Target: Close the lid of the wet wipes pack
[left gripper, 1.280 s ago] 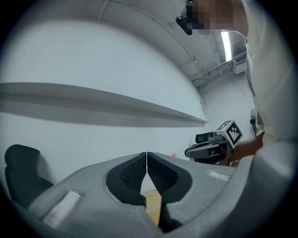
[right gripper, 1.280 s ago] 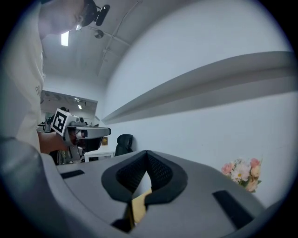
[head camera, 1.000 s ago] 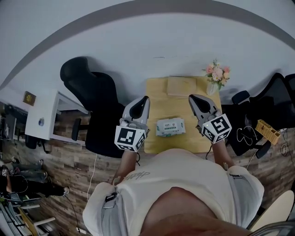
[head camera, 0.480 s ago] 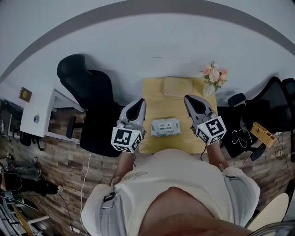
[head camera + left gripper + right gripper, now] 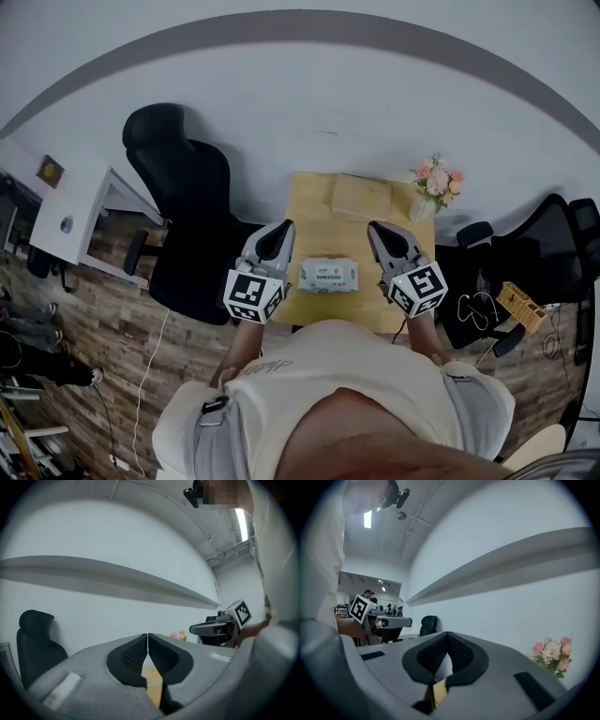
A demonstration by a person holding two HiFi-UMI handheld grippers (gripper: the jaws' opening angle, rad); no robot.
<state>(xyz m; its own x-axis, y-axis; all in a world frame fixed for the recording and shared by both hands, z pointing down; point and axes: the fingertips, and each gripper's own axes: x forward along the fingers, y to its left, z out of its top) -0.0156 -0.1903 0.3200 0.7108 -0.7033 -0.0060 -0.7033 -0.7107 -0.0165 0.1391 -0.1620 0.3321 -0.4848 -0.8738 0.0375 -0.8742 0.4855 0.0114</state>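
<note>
The wet wipes pack [image 5: 328, 276], white with green print, lies flat near the front of a small yellow table [image 5: 314, 208] in the head view. Whether its lid is up or down is too small to tell. My left gripper [image 5: 280, 230] hovers just left of the pack and my right gripper [image 5: 377, 230] just right of it, both raised above the table and clear of the pack. In each gripper view the jaws meet at the tips with nothing between them: left gripper [image 5: 147, 635], right gripper [image 5: 447, 634]. Neither gripper view shows the pack.
A tan flat box [image 5: 361, 196] lies at the table's far edge, with a vase of pink flowers [image 5: 434, 180] at the far right corner. A black office chair [image 5: 187, 202] stands left of the table, another black chair [image 5: 539, 246] to the right. A white desk [image 5: 66, 214] sits far left.
The view has drifted, so the table, pack and both grippers sit slightly lower and further left in the frame. Both grippers keep their places beside the pack, still shut.
</note>
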